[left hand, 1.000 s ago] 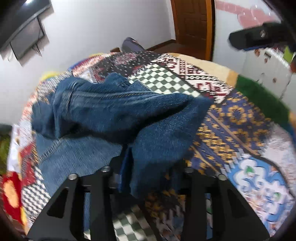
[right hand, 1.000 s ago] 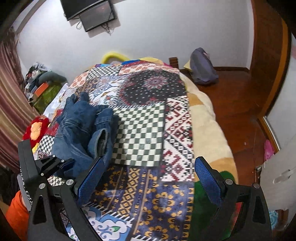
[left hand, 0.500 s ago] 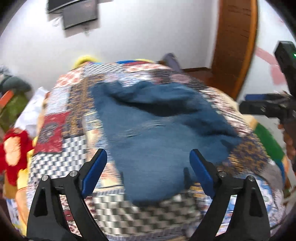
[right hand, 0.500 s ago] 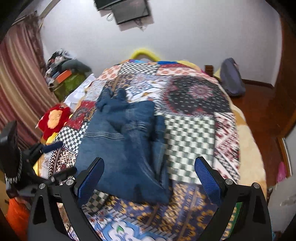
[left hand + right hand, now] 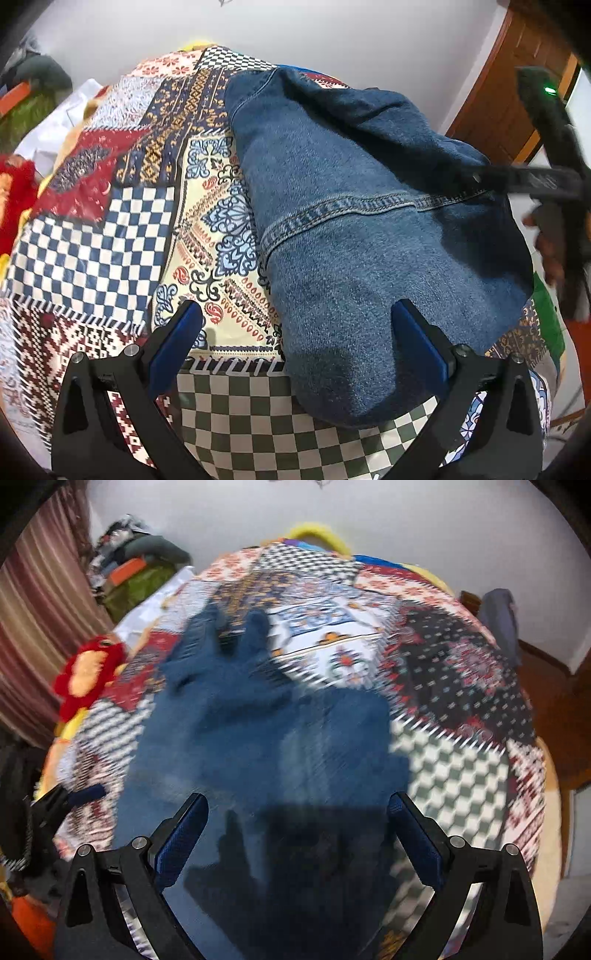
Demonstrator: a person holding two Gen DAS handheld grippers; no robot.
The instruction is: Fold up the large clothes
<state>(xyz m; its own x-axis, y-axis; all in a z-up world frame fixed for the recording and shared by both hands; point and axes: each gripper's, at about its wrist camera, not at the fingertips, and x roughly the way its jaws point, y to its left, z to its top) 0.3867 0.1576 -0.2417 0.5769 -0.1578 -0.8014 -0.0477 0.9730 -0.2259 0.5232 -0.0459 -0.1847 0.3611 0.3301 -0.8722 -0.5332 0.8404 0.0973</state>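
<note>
Blue denim jeans (image 5: 369, 229) lie folded over on the patchwork quilt (image 5: 110, 240). My left gripper (image 5: 295, 339) is open and empty, its right finger over the near end of the jeans. In the right wrist view the jeans (image 5: 266, 760) are blurred and fill the middle of the bed. My right gripper (image 5: 297, 830) is open and empty just above them. The right gripper also shows in the left wrist view (image 5: 546, 177) at the jeans' right edge, and the left gripper shows in the right wrist view (image 5: 55, 805) at the left.
A red and yellow plush toy (image 5: 88, 672) lies at the bed's left edge. A pile of clothes and boxes (image 5: 136, 568) stands at the back left. A grey bag (image 5: 498, 616) leans on the wall at the right, by the wooden door (image 5: 517, 92).
The left gripper let go of the jeans and opened; they now lie folded on the quilt. Both grippers moved in lower over the jeans.
</note>
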